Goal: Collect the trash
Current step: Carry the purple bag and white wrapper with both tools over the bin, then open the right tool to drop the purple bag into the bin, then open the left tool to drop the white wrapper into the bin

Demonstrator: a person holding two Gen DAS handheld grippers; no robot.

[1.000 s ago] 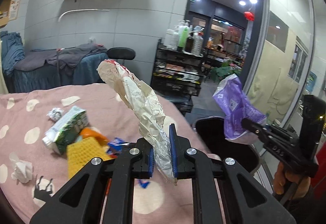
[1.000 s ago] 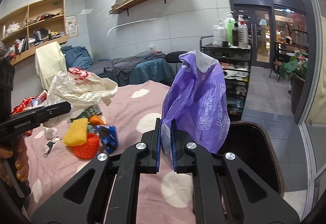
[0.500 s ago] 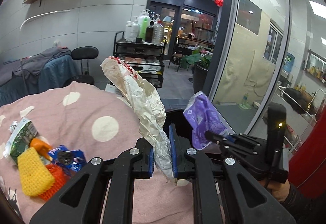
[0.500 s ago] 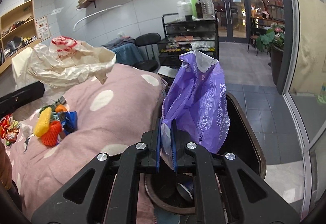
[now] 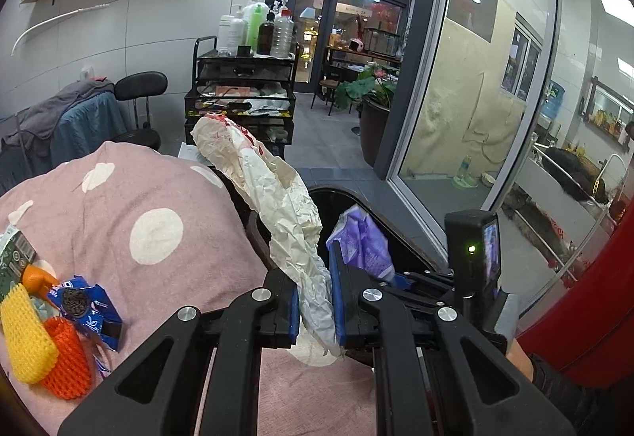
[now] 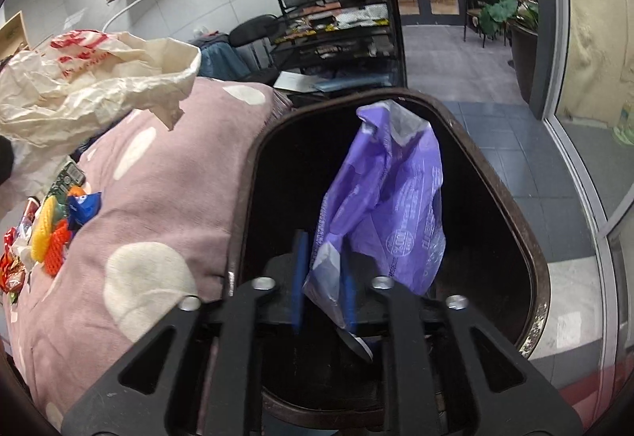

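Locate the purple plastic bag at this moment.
In the right wrist view, the purple plastic bag sits centre frame between the right gripper's just-opened jaws, over the dark bin.

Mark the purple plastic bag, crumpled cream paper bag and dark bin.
Purple plastic bag [image 6: 390,198], right wrist view, printed middle panel.
Crumpled cream paper bag [image 5: 285,206], left wrist view, creased midsection.
Dark bin [image 6: 511,198], right wrist view, right rim.

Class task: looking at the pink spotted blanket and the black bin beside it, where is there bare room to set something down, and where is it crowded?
Free: the blanket from the trash pile across to the bin's rim, only white spots there. Crowded: the pile at the blanket's left edge, and the bin mouth, where the purple bag sits between the right gripper's just-opened jaws.
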